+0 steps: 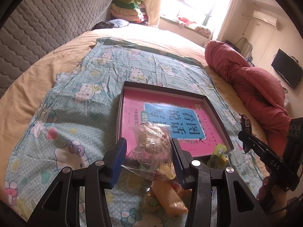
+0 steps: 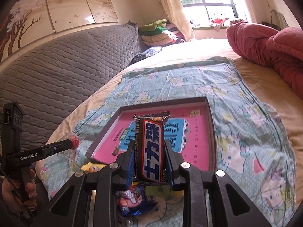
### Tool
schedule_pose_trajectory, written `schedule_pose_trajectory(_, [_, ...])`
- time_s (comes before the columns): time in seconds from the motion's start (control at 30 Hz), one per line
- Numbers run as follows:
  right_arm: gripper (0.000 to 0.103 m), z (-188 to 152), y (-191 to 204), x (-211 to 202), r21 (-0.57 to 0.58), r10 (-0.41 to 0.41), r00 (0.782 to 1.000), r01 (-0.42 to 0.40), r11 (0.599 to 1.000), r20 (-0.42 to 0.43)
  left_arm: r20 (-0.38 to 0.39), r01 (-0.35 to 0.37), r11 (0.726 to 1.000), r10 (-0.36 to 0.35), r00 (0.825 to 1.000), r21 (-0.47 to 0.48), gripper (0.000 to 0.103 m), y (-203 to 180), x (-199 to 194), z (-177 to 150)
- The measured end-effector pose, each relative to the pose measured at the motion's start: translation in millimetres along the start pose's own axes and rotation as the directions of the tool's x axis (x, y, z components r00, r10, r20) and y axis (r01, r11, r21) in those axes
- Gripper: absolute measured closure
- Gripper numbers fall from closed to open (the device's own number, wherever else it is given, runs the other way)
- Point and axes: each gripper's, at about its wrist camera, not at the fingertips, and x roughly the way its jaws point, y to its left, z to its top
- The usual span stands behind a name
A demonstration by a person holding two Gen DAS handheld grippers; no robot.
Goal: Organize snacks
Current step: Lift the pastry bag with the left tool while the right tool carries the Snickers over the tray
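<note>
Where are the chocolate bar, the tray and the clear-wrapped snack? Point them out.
chocolate bar (image 2: 151, 147), right wrist view, middle of its label.
tray (image 1: 210, 105), left wrist view, right wall.
clear-wrapped snack (image 1: 151, 147), left wrist view, middle of the wrapper.

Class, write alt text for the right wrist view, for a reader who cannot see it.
The right gripper holds a Snickers bar upright above a shallow tray with a pink printed floor, which sits on a Hello Kitty cloth spread over a bed. At the left edge, the left gripper holds a clear-wrapped red candy; more wrapped snacks lie below.
</note>
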Motion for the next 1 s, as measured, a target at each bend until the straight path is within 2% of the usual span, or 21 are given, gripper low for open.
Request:
schedule_pose_trajectory(0.3, [0.075,20,-13,24,-0.008,0.004,1.000,-0.004,1.000,-0.007,-0.009,-0.012,1.000,0.012,1.000,-0.026,0.054,-6,24,17])
schedule_pose_trajectory(0.5, [0.075,34,-29,41,0.022,0.023,0.999,-0.022,1.000,-0.041,-0.018,-0.032,0.999,0.032,0.999,-0.034,0.054,-9,39,25])
schedule_pose_trajectory(0.73, [0.075,46,-29,56,-0.010,0.020,0.996,-0.021,1.000,-0.088,-0.031,-0.056,0.998,0.055,0.998,-0.032,0.054,-10,54,32])
schedule_pose_trajectory(1.0, [0.075,46,-42,76,0.083,0.032,0.981,-0.016,0.996,-0.191,-0.077,-0.074,0.997,0.071,0.994,-0.033,0.054,-9,78,30])
